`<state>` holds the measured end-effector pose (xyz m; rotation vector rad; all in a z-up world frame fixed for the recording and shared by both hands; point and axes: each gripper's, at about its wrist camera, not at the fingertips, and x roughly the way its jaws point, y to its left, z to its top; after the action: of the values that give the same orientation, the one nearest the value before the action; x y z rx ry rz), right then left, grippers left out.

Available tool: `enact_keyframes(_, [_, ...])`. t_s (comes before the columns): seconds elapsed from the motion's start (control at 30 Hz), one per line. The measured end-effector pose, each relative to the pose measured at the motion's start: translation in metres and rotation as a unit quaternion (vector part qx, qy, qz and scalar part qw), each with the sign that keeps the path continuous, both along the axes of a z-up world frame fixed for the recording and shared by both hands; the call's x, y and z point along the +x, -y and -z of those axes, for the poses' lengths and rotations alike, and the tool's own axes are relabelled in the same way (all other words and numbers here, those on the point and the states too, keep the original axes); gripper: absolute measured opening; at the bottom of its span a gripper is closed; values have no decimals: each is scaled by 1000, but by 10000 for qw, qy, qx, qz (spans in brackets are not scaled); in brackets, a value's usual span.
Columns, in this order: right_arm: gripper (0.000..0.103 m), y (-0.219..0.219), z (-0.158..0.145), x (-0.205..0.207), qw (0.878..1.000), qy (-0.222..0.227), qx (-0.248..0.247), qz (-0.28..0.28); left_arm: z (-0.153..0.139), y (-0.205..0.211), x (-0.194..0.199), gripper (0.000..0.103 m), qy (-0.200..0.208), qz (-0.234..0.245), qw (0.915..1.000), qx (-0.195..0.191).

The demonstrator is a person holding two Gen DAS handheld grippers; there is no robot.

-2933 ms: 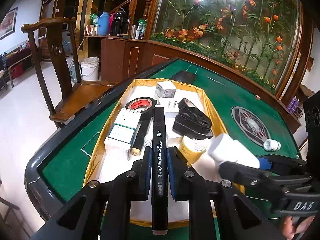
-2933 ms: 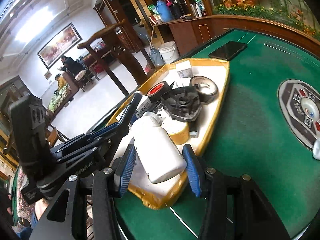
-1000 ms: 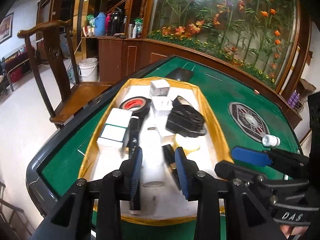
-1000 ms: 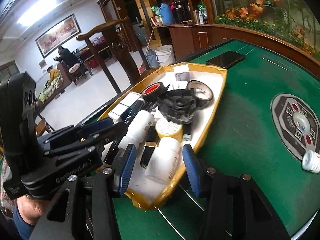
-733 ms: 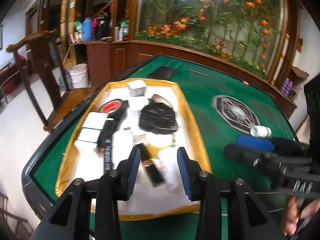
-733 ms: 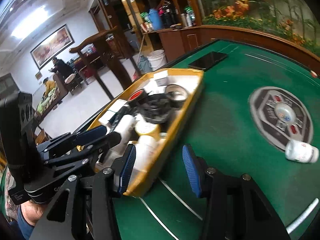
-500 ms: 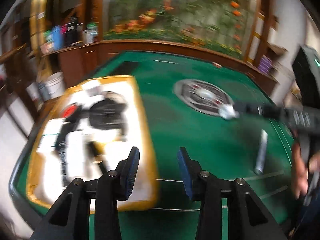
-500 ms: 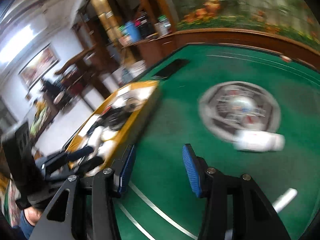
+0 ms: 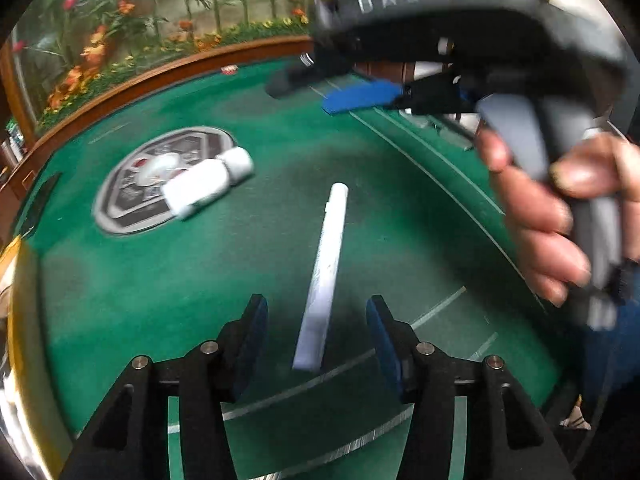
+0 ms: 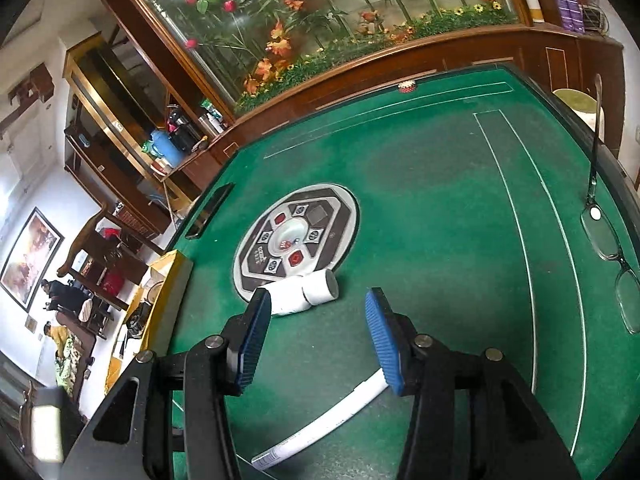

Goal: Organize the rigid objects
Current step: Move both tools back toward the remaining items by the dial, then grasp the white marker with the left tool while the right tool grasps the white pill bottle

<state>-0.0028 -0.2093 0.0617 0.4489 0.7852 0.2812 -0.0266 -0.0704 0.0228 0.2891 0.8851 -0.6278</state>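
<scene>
Both sets of jaws apart, empty: left gripper (image 9: 316, 330) straddling white pen (image 9: 323, 276); right gripper (image 10: 316, 336) facing white bottle (image 10: 306, 293).

Motion-blurred left view, sharp right, fisheye-warped edges.

Right claw (image 9: 320, 84) blurred; yellow tray (image 10: 172, 288) cut off.

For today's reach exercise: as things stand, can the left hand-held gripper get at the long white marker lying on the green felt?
Probably yes. The left hand-held gripper is open, the white marker lies lengthwise between its fingers, and nothing sits between them.
</scene>
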Motion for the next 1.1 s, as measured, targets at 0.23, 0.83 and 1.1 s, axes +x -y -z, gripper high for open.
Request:
enact_keyframes(0.23, [48, 4, 5, 4, 10000, -65, -3, 59, 7, 11, 21, 18, -50, -311, 9994, 107])
enact_keyframes(0.83, [51, -83, 23, 86, 9872, -172, -1033, -1200, 11, -103, -9, 15, -41, -1721, 9851, -12])
enact_keyframes(1.1, [51, -100, 26, 46, 9667, -325, -1503, -2046, 12, -105, -1, 15, -86, -1744, 9846, -46])
